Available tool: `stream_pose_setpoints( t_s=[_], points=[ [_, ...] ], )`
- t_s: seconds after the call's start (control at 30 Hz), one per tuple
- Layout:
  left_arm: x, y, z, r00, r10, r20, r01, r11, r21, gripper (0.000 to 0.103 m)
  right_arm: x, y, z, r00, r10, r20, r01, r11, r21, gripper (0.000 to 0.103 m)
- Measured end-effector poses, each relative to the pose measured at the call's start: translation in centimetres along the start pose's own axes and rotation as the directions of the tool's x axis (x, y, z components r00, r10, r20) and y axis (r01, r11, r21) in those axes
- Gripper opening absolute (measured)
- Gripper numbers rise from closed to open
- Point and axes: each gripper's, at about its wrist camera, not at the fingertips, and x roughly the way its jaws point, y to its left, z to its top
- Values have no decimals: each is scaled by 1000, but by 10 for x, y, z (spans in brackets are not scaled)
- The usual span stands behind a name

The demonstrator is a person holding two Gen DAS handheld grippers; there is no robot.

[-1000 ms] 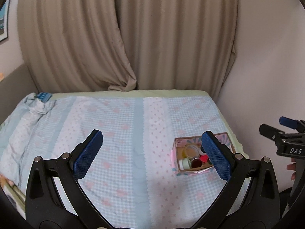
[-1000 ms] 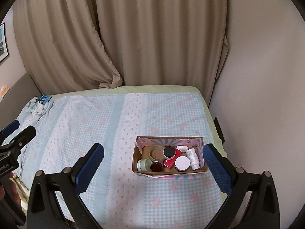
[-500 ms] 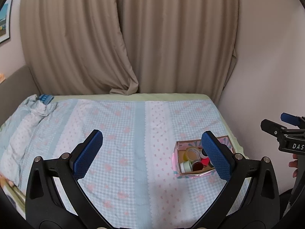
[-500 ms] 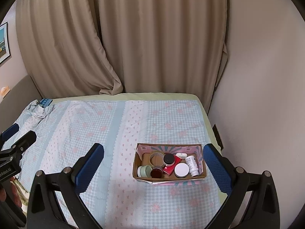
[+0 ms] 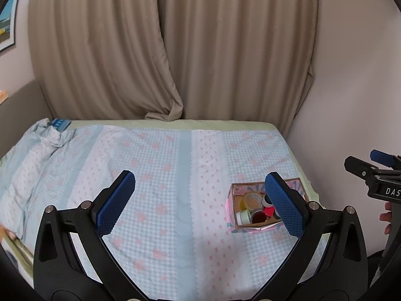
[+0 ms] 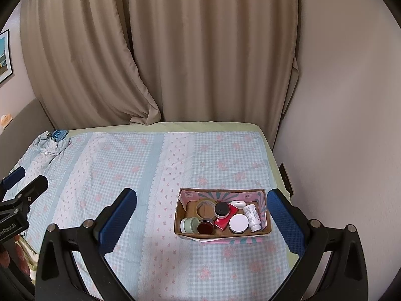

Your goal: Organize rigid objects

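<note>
A cardboard box point(image 6: 266, 231) with pink patterned flaps sits on the bed near its right edge. Inside lie several small items: a tape roll point(image 6: 206, 207), a black-lidded jar point(image 6: 222, 208), a red box point(image 6: 223, 222), a white round lid point(image 6: 238, 223), a white bottle point(image 6: 252, 218), a pale green jar point(image 6: 189, 225) and a dark red jar point(image 6: 205, 226). My right gripper point(image 6: 200, 222) is open, held above and short of the box. My left gripper point(image 5: 200, 202) is open over the bedspread, with the box point(image 5: 236, 223) behind its right finger.
The bed carries a blue checked spread point(image 6: 140, 165) with pink flowers, bunched at the far left beside a small blue object point(image 6: 59, 134). Beige curtains point(image 6: 200, 50) hang behind. A wall point(image 6: 345, 130) runs close along the bed's right side.
Both grippers have risen and drawn back a little, so the box looks smaller and lower in both views. Both stay open and empty.
</note>
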Motion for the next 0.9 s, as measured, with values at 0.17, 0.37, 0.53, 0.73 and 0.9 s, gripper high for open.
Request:
stream_pose_setpoints(
  t_s=[0.17,0.37,0.53,0.73,0.9],
  points=[
    [-1,-1,-2,1000,0,-1,0,1000,-3,103,-4,1,-2,1000,-12,6,12,1000,6,103],
    [-2,-2,-2,1000,6,2,-6,1000,0,103,-8,0,-3,1000,-16,14,16,1000,12,103],
    [-5,-2,-4,1000,10,9,-10,1000,4,103,-10,-1,-3,1000,-16,14,16,1000,13,103],
    [-9,-1,-6,1000,2,19,-1,1000,-8,103,-11,0,-3,1000,-14,19,14,1000,12,103],
    [-13,-2,-5,999,18,27,-18,1000,0,103,-12,1,-3,1000,-12,18,12,1000,13,103]
  ],
)
